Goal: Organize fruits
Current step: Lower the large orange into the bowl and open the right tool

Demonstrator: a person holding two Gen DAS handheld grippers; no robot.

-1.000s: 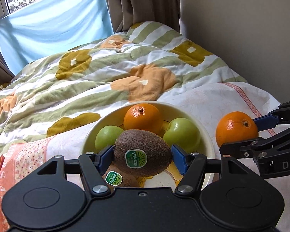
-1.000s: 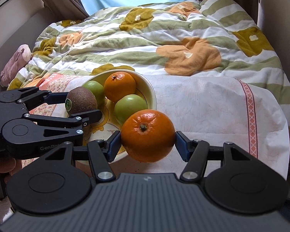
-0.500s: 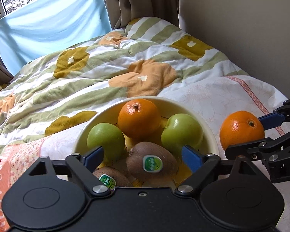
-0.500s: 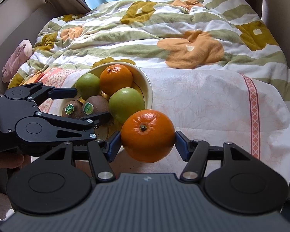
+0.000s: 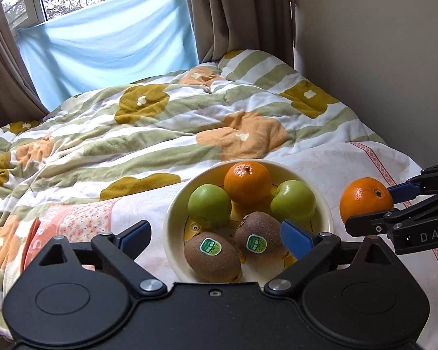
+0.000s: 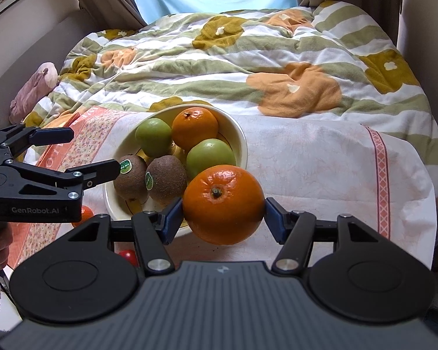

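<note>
1. My left fingers [image 5: 214,234] are now spread wide and hold nothing. A second ago they pinched a fuzzy brown kiwi [image 5: 260,237].
2. That kiwi now lies in the round cream bowl [image 5: 325,218], touching the other kiwi [image 5: 213,256].
3. My right fingers [image 6: 223,217] pinch a round orange [image 6: 223,204] just beside the bowl. I think it goes in next.

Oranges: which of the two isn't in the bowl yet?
The orange gripped in the right claw, held short of the bowl rim. The other orange already sits at the bowl's back, between two green apples.
</note>
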